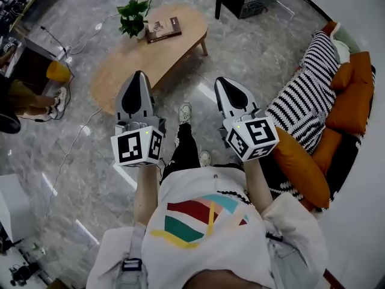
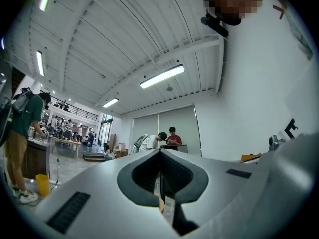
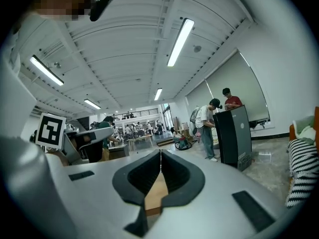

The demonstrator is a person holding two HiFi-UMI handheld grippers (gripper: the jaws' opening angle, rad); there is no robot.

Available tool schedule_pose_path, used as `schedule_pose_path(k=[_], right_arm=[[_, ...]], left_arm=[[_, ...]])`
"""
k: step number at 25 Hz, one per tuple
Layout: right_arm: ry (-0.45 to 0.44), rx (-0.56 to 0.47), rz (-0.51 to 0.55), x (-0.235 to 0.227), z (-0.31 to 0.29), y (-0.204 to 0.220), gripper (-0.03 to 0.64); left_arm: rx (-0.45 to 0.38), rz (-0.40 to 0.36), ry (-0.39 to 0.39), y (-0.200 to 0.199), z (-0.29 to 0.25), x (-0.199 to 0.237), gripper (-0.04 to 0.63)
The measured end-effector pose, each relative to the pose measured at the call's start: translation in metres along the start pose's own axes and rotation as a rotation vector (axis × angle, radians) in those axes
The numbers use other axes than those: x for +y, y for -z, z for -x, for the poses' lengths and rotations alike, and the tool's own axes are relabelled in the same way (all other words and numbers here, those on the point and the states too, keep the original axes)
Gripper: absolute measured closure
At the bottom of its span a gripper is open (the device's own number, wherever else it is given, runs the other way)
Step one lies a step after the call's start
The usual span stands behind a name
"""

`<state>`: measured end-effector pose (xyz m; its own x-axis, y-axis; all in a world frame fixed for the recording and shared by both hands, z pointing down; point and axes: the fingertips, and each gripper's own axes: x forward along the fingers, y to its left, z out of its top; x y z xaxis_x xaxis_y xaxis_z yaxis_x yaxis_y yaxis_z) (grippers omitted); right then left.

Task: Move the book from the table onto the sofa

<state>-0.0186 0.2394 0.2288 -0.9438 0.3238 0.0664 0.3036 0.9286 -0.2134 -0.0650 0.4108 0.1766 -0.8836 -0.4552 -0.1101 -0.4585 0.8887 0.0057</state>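
Sofa (image 1: 344, 161): off the tabletop's right end, across a strip of floor. It is crowded with a striped throw (image 1: 307, 95) and orange cushions (image 1: 352, 98), so little flat seat shows. Risk: a book set on a sloped cushion may slide off.

Tabletop (image 1: 150, 59): oval, wood, ahead of the person and not yet within reach.

Potted plant (image 1: 133, 15): at the tabletop's far end.

Book (image 1: 163, 29): lies flat at that same far end, just beside the plant, untouched. Risks: a gripper coming in from the plant side could clip the pot or leaves. A flat book leaves little edge to bite, and if pinched by one cover it may fall open or slip.

Left gripper (image 1: 139, 74): on the near side of the tabletop, jaws together, nothing in them; its own view (image 2: 160, 153) agrees.

Right gripper (image 1: 225, 80): beside it, jaws closed and empty, the same in its own view (image 3: 160, 154). Risk: arriving with the jaws closed would shove the book, not grasp it.

Floor cable (image 1: 72, 143): trails off the tabletop's near left; likely a trip hazard.
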Motion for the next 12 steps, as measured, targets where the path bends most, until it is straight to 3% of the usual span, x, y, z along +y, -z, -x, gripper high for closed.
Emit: schedule_pose_path(k=[12], right_arm=[[0.031, 0.048, 0.012, -0.044, -0.102, -0.007, 0.603]], left_arm=[[-0.016, 0.054, 0.042, 0.025, -0.118, 0.039, 0.589]])
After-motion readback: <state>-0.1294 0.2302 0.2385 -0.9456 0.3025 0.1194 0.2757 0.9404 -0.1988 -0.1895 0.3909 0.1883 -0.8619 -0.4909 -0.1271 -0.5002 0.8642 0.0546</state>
